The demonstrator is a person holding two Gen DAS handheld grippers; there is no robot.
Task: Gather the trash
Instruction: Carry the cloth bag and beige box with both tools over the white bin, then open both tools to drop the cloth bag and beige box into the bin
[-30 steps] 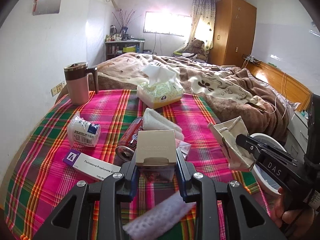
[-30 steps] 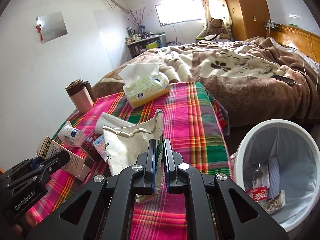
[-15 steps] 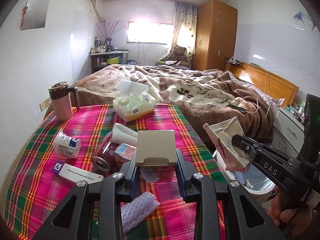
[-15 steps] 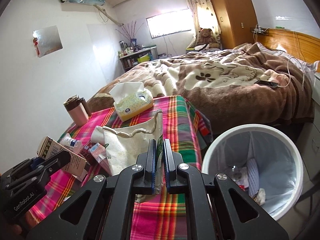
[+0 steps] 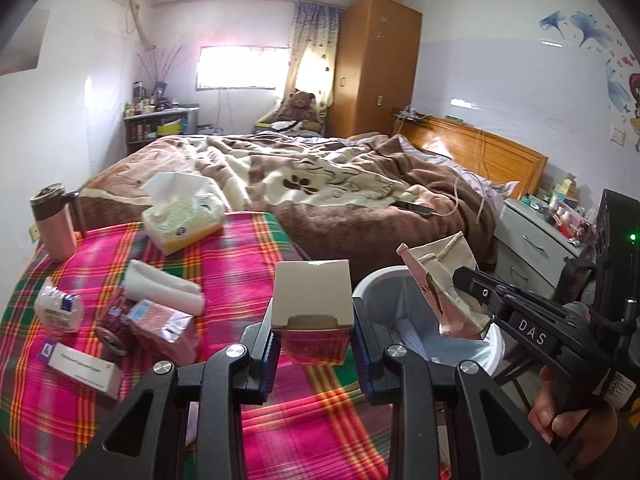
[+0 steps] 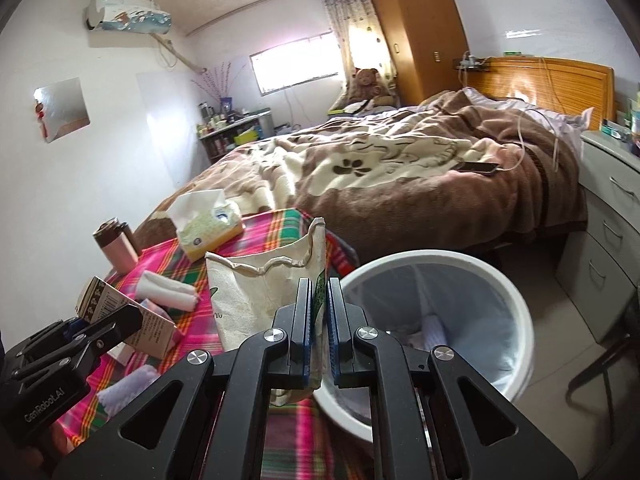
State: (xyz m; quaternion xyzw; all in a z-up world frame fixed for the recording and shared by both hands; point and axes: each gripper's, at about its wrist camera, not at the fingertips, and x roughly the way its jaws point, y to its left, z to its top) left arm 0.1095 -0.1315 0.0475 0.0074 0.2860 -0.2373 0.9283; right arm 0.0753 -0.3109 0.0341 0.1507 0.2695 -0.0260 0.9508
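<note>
1. Small carton (image 5: 311, 305), clamped between the pads of the left gripper (image 5: 313, 334); beige tuck-flap top facing the camera, reddish printed lower face too blurred to read, long axis running away along the fingers, near the table's right edge.
2. From the right wrist view, same carton (image 6: 120, 316) tilted, small print on its side illegible.
3. Crumpled paper bag (image 6: 264, 300), pinched by its edge in the nearly closed right gripper (image 6: 319, 332); open, drawstring-like mouth upward, green print and fragment "lio" only partly visible, lower end hidden behind the fingers.
4. Hangs at the rim of the white bin (image 6: 516, 300); bin contents dim behind its liner.
5. "DAS" legible on the right gripper body, "GenRobot.AI" on the left.
6. On the plaid table (image 5: 248, 248): white-and-purple medicine box (image 5: 82, 366), lettering blurred; tissue box (image 5: 182, 220); pink mug (image 5: 54, 222).
</note>
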